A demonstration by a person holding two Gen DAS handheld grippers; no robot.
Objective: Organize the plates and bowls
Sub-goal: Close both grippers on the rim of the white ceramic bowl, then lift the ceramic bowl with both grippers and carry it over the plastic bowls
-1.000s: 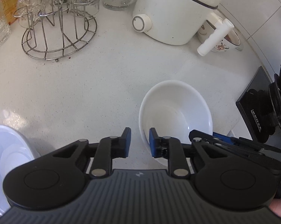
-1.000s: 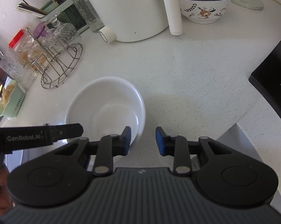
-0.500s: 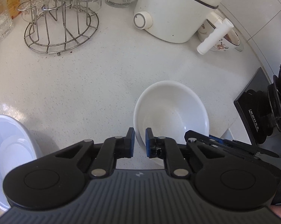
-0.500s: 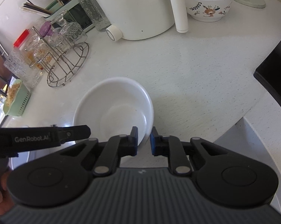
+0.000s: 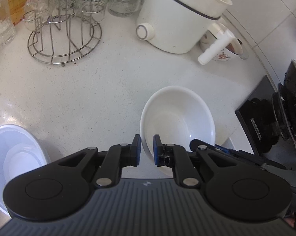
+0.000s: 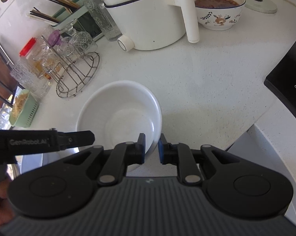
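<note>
**Both jaws closing on the white bowl's rim**

Narrowing since a second ago, both pairs of jaws are now straddling one rim.

Left wrist view: the left gripper (image 5: 147, 150) is pinching the white bowl (image 5: 177, 118) at its near-left rim, lower centre of frame, seemingly clamped. A second white bowl (image 5: 18, 157) is sitting at lower left on the table (image 5: 108, 82).

Right wrist view: the right gripper (image 6: 151, 148) is gripping the bowl's near-right rim. "GenRobot.AI" is reading on the left gripper's arm at left.

Organizing is looking barely begun: bowls unstacked, apart.
</note>
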